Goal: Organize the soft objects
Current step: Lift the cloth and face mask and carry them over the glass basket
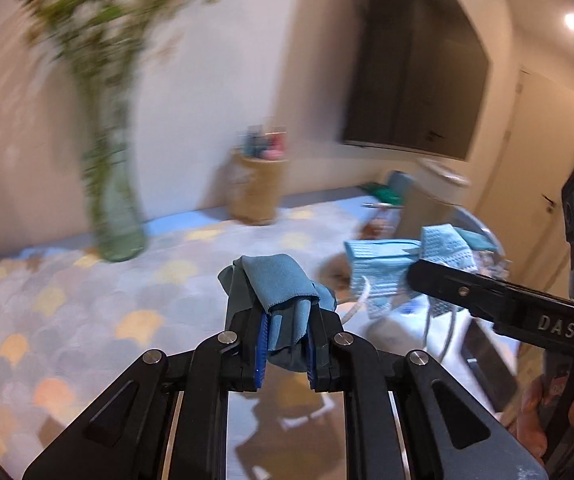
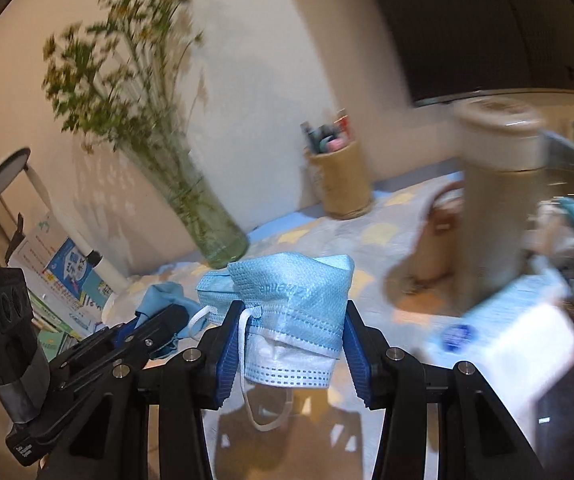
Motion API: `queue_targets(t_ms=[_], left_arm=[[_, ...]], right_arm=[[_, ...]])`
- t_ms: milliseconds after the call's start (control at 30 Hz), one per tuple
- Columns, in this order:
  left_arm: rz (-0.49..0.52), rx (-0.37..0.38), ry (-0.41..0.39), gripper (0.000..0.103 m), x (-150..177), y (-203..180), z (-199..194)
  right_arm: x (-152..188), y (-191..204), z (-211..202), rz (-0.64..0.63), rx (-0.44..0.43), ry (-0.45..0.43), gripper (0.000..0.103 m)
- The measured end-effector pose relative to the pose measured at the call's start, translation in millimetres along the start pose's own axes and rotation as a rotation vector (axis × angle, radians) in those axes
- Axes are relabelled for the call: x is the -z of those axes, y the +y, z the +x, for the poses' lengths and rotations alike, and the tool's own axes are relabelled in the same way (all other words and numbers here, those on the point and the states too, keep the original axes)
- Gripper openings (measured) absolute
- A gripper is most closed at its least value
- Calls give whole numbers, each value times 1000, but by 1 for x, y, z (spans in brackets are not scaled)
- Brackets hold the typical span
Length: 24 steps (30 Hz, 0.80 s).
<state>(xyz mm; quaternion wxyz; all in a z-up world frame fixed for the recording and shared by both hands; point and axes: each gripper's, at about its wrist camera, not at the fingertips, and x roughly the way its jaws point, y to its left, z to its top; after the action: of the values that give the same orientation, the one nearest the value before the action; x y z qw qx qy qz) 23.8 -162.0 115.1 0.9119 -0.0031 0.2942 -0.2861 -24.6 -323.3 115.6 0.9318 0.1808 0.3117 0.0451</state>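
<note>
Left wrist view, left claw [image 1: 287, 344] pinching blue cloth [image 1: 283, 280], right claw [image 2: 287, 344] clamping face mask [image 2: 295, 304]

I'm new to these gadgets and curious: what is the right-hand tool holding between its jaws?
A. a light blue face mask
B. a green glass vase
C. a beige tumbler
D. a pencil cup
A: in the right wrist view the right gripper is clamped on a folded light blue face mask, its white ear loop dangling below, while the vase stands on the table behind.
</note>
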Motion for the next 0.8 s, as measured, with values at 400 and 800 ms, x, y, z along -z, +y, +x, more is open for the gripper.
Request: queue_targets(t_ms=[400, 800], left_arm=[[200, 247, 44, 12, -58, -196, 61], [232, 213, 122, 12, -84, -295, 176]], right_arm=[[-37, -173, -126, 212, 242, -197, 46], [-84, -323, -104, 392, 367, -107, 47]])
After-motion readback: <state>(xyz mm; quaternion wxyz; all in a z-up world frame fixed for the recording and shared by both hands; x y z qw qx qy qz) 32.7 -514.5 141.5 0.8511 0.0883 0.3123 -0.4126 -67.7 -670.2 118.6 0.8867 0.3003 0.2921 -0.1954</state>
